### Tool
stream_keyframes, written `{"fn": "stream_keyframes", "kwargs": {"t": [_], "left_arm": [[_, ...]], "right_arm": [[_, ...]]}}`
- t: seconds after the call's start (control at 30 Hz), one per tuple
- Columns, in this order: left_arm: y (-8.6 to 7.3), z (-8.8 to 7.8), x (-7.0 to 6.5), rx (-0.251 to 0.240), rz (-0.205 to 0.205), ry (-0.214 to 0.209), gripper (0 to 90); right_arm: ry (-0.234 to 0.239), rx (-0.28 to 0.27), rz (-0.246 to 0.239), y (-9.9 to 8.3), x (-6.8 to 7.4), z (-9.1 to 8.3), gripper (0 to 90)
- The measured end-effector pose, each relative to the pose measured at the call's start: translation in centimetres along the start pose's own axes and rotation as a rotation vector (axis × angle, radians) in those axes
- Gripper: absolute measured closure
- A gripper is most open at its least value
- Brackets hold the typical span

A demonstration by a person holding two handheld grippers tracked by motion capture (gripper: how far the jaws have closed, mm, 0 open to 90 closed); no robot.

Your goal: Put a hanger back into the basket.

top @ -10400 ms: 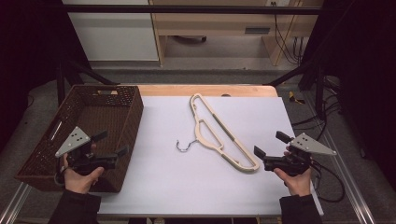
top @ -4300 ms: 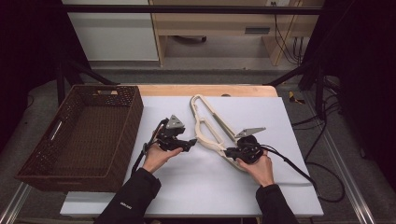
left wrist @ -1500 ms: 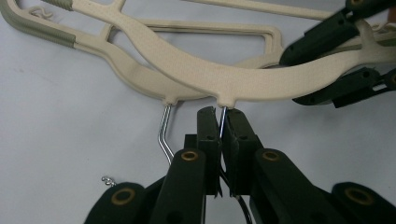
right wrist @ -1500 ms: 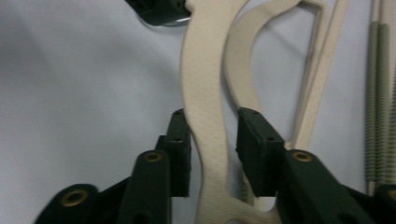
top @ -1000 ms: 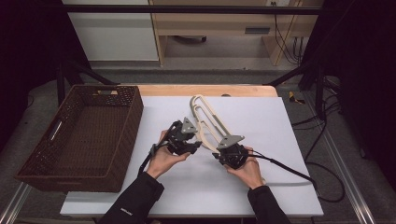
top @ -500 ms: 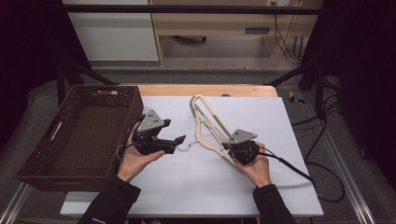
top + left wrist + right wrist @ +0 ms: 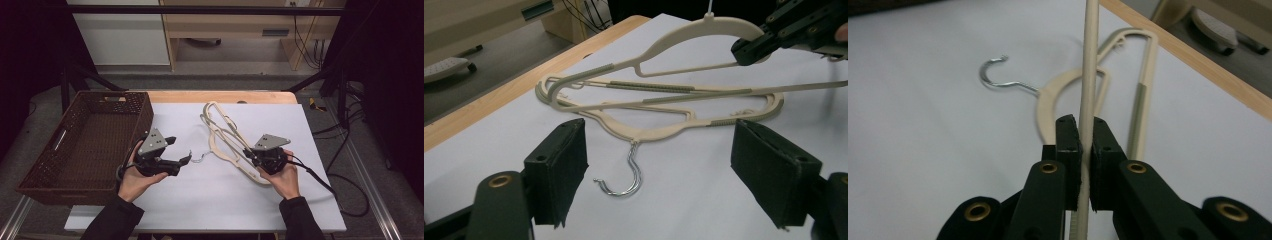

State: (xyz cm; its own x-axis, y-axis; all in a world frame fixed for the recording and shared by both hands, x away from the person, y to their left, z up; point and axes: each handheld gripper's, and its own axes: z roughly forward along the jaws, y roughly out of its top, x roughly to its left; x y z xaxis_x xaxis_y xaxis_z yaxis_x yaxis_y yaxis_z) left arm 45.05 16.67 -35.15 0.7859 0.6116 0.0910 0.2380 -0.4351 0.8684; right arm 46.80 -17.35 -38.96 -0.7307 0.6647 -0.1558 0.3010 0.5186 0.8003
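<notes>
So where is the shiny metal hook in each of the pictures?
High view: the metal hook lies mid-table, just right of the left gripper.
Left gripper view: the hook sits low centre, between the open jaws.
Right gripper view: upper left.
Shared landmark: the cream hanger it joins.

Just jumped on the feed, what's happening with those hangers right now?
A person works with a gripper in each hand over a white table. The right gripper is shut on the top hanger, lifting it off the bottom hanger, which lies flat on the table. The left gripper is open, facing that hanger's metal hook without touching it. The brown basket at the left is empty.
</notes>
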Motion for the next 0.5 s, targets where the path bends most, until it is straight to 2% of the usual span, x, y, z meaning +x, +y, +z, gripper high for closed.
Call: {"fn": "stream_keyframes", "kwargs": {"t": [0.03, 0.07, 0.1, 0.13, 0.23, 0.3, 0.5], "left_arm": [[0.0, 0.0, 0.0, 0.000, 0.000, 0.000, 21.6], [0.1, 0.1, -0.1, -0.001, 0.013, -0.005, 21.1], [0.1, 0.1, -0.1, -0.001, 0.013, -0.005, 20.9], [0.2, 0.4, -0.3, -0.002, 0.025, -0.018, 20.4], [0.4, 0.8, -0.5, 0.003, 0.039, -0.030, 20.2], [0.7, 1.6, -0.7, 0.014, 0.058, -0.050, 20.3], [0.7, 3.4, -0.7, 0.052, 0.075, -0.093, 23.4]], "right_arm": [[0.000, 0.000, 0.000, 0.0, 0.0, 0.0, 85.9], [0.048, -0.015, 0.012, 0.0, 0.3, -0.4, 85.9], [0.048, -0.015, 0.012, 0.0, 0.3, -0.4, 85.9], [0.099, -0.028, 0.019, 0.0, 0.6, -0.6, 85.8], [0.171, -0.038, 0.014, 0.0, 1.3, -0.7, 85.8], [0.214, -0.041, 0.006, 0.0, 1.9, -0.6, 85.8], [0.323, -0.047, -0.001, 0.1, 3.4, -0.4, 85.7]]}}
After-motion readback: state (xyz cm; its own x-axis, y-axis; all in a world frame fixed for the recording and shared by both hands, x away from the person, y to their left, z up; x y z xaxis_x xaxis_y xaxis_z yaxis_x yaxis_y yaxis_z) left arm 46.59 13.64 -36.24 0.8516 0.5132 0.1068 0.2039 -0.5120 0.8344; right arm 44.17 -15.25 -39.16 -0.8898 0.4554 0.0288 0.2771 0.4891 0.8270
